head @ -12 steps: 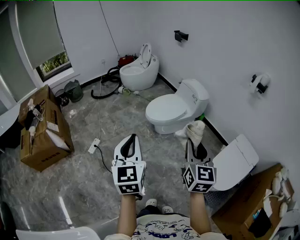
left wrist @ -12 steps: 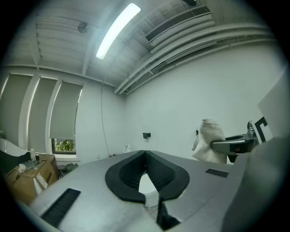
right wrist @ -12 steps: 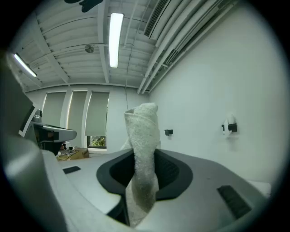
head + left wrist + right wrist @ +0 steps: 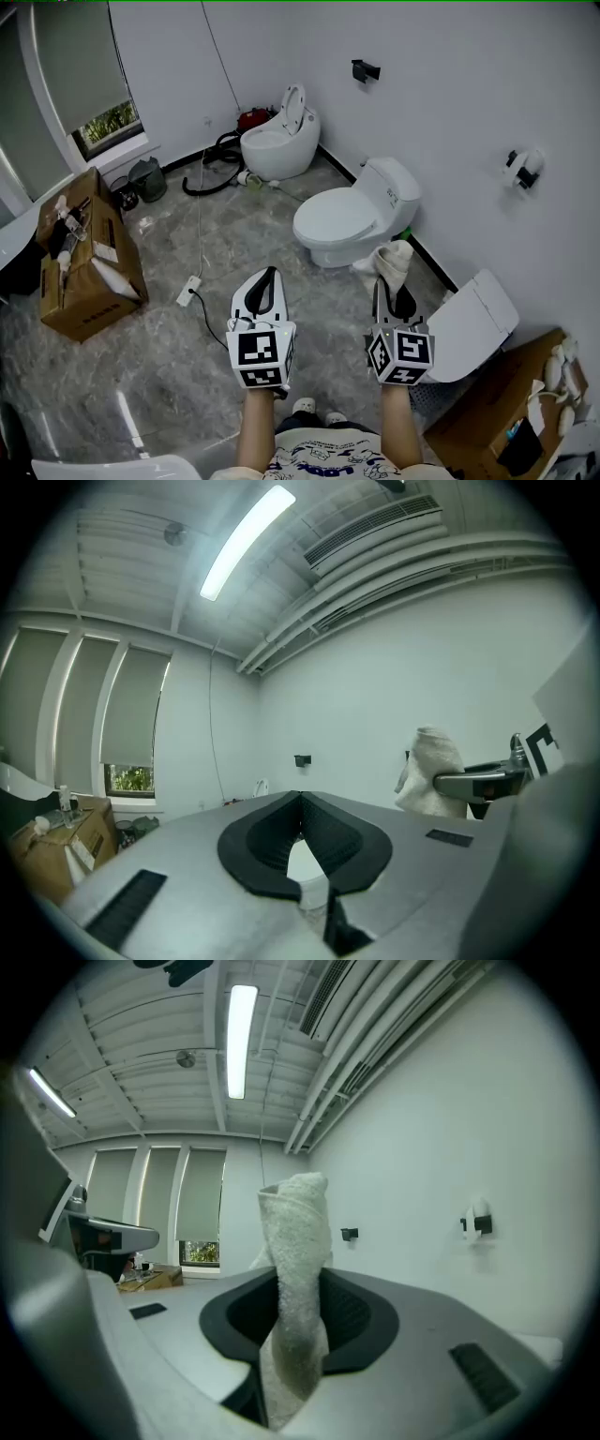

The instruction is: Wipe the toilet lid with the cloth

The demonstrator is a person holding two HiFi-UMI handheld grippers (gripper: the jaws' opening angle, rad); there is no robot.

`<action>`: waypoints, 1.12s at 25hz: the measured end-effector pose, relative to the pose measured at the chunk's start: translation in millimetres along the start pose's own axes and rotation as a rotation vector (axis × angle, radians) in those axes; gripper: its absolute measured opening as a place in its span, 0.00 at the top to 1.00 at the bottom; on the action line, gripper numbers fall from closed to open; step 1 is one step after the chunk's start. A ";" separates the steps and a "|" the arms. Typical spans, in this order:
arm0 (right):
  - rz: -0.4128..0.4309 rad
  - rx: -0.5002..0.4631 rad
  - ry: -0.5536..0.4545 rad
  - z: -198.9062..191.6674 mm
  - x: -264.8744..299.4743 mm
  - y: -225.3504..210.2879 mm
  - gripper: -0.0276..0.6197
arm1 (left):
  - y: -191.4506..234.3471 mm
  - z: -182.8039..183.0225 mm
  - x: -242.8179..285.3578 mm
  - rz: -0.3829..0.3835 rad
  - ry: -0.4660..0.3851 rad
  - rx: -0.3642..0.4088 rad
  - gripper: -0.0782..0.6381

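A white toilet with its lid down stands against the right wall, ahead of both grippers. My right gripper is shut on a white terry cloth, which sticks up out of the jaws. In the left gripper view that cloth shows at the right. My left gripper is shut with nothing in it, its jaws meeting at the tips. Both grippers are held level, short of the toilet.
A second, round toilet with raised lid stands at the far wall, hoses and a red device beside it. A cardboard box sits left. A power strip with cable lies on the floor. Another white lid and a box are at right.
Almost nothing differs; the view has shifted a few pixels and both grippers hold their places.
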State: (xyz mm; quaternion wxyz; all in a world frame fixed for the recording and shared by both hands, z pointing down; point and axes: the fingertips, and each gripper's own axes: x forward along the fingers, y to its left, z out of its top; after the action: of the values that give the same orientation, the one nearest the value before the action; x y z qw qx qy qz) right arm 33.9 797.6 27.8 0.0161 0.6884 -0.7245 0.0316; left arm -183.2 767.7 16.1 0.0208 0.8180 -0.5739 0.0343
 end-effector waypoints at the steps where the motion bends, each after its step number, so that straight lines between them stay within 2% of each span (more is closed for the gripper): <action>1: 0.003 0.005 -0.004 -0.3 1.4 2.3 0.80 | 2.3 -1.9 0.7 -0.002 0.007 -0.001 0.89; 6: -0.010 0.015 -0.011 -3.4 8.1 12.9 0.80 | 17.6 0.1 7.6 -0.006 -0.018 0.007 0.89; 16: -0.033 -0.007 0.017 -16.6 33.7 18.1 0.80 | 35.6 -15.6 31.6 -0.032 -0.005 -0.005 0.89; 22: -0.048 0.006 0.042 -27.3 73.9 -2.9 0.80 | 41.4 -25.3 73.3 -0.025 0.015 -0.009 0.89; 28: -0.043 0.012 0.047 -29.1 146.1 -34.0 0.80 | 48.3 -23.7 143.7 0.003 0.027 -0.006 0.89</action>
State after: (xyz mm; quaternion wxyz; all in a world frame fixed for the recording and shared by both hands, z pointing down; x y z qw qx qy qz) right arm 59.7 652.3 67.4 0.0296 0.7028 -0.7089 0.0515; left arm -180.7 618.3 50.9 0.0311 0.8164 -0.5750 0.0437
